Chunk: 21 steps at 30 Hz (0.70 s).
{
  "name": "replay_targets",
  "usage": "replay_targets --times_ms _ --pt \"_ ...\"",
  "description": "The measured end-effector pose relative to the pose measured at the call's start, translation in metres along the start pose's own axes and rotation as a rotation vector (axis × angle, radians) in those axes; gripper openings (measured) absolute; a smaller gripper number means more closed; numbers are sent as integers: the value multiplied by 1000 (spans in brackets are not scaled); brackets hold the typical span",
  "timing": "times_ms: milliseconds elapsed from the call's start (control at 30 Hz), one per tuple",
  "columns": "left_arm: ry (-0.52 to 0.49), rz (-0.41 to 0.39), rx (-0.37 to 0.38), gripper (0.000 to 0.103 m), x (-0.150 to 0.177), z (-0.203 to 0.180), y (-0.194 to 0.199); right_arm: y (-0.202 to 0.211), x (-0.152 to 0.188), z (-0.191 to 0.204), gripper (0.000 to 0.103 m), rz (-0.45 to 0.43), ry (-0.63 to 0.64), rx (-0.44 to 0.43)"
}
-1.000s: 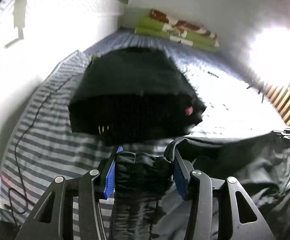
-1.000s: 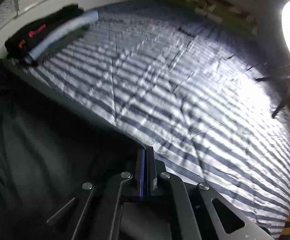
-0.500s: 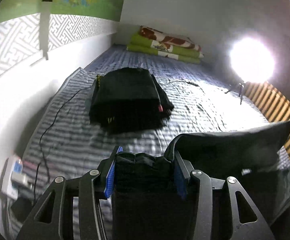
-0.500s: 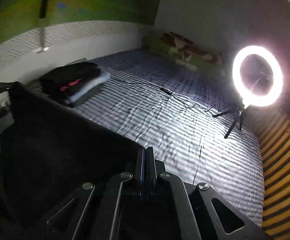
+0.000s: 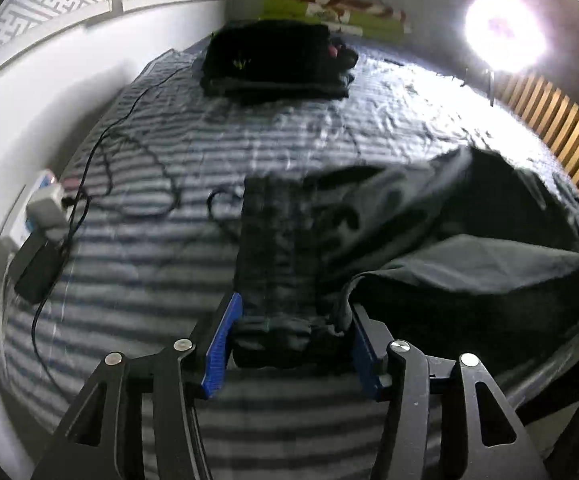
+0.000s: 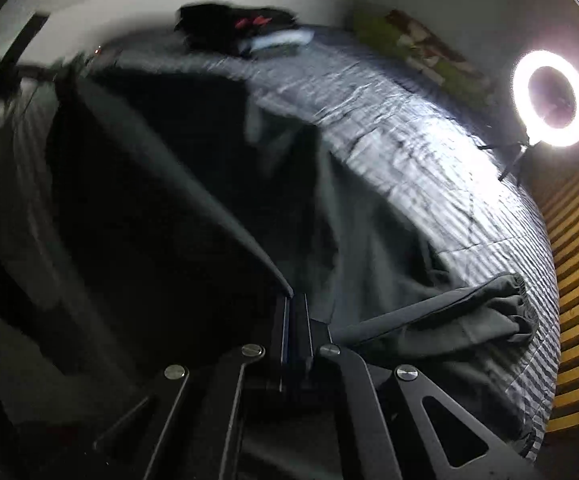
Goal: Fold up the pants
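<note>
Dark grey pants (image 5: pixel 429 232) lie partly spread over the striped bed (image 5: pixel 137 272), their legs reaching away towards the far side. My left gripper (image 5: pixel 289 332) is shut on the bunched elastic waistband (image 5: pixel 277 256), gripped between its blue pads (image 5: pixel 221 340). In the right wrist view the same pants (image 6: pixel 389 248) hang and drape in front of the camera. My right gripper (image 6: pixel 295 316) is shut on a taut edge of the fabric, its pads nearly together. A gathered cuff (image 6: pixel 505 304) lies on the bed to the right.
A stack of folded dark clothes (image 5: pixel 277 56) sits at the far end of the bed. A power strip with a charger (image 5: pixel 45 208) and black cables (image 5: pixel 129 168) lie along the left wall. A ring light (image 6: pixel 551 98) stands at the right, beside wooden slats (image 6: pixel 577 264).
Both grippers have come down from holding the pants up in the air; the pants now drape onto the bed, with both grips kept.
</note>
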<state>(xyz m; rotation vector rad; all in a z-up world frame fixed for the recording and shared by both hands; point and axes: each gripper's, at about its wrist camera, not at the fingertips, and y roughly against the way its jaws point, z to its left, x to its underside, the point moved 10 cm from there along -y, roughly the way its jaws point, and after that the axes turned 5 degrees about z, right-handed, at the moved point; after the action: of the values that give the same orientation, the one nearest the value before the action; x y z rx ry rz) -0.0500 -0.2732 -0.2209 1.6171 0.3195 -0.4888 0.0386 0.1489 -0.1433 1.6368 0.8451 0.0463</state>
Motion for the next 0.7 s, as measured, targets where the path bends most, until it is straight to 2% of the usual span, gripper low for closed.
replay_targets --times_ms 200,333,467,533,600,700 --pt "6 6 -21 62 14 11 25 1 8 17 1 15 77 25" --pt "15 -51 -9 60 -7 2 53 -6 17 27 1 42 130 40" --pt "-55 -113 52 60 -30 -35 80 -15 32 34 2 113 130 -2" --pt "-65 -133 78 60 -40 -52 89 -9 38 34 5 127 137 -22" --pt "-104 -133 132 60 -51 -85 92 9 38 24 8 105 90 -75" --pt "-218 -108 206 60 -62 -154 80 37 34 -19 28 52 -68 -123"
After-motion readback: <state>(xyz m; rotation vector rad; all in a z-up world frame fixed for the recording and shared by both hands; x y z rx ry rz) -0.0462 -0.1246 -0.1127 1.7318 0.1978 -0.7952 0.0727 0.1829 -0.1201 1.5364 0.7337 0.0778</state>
